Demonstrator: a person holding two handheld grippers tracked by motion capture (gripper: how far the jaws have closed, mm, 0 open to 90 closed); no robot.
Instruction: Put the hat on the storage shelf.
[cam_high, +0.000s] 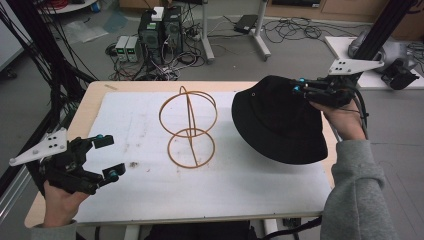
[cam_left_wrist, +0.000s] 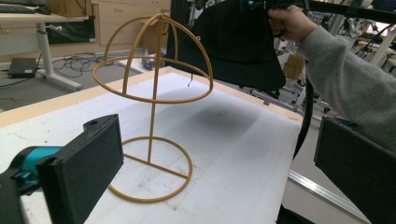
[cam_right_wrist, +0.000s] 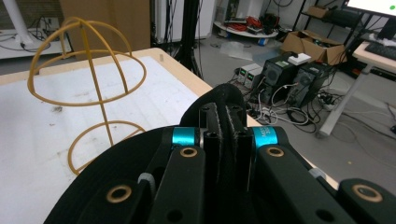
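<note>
Left gripper waits with jaws wide and empty beside the yellow wire dome-shaped hat stand, while right gripper, pinched tight on the black fabric bucket hat held aloft rightward, should centre it squarely over the dome.

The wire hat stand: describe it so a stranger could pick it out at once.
On the white mat covering the table, look at the middle, left of the black hat held in the right gripper. The wire hat stand is the thin yellow-brown frame: ring base, upright rod, open dome on top.
</note>
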